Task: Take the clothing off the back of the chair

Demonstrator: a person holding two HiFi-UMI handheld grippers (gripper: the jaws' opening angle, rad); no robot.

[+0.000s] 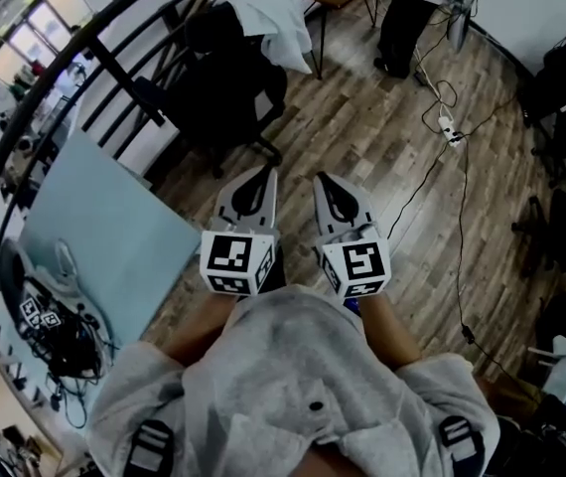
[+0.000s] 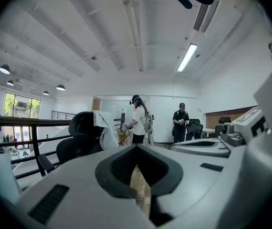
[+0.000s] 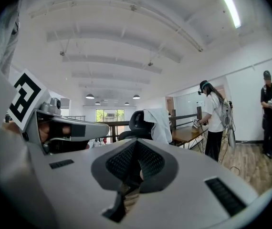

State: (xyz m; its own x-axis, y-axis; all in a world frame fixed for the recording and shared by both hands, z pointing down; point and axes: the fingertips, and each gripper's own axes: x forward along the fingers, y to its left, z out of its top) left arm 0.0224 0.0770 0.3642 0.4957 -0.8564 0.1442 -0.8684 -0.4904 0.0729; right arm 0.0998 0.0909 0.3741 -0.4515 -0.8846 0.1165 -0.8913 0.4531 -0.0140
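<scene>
**Both grippers closed and empty, garment on the chair ahead**

A person in a grey hooded top point(image 1: 283, 386) holds 2 grippers side by side above the brown wood-plank floor point(image 1: 392, 137). The left gripper point(image 1: 267, 173) has its jaws pressed together at the tips with nothing between them. The right gripper point(image 1: 321, 178) is likewise closed on nothing. Ahead of both, well apart from them, stands the black office chair point(image 1: 225, 92). The white cloth garment point(image 1: 271, 16) is draped over its backrest. A curved black metal railing point(image 1: 74, 53) runs beside the chair. A pale blue rectangular tabletop point(image 1: 104, 237) lies left of the left gripper. A standing person in dark trousers point(image 1: 402, 18) is beyond the chair.
</scene>
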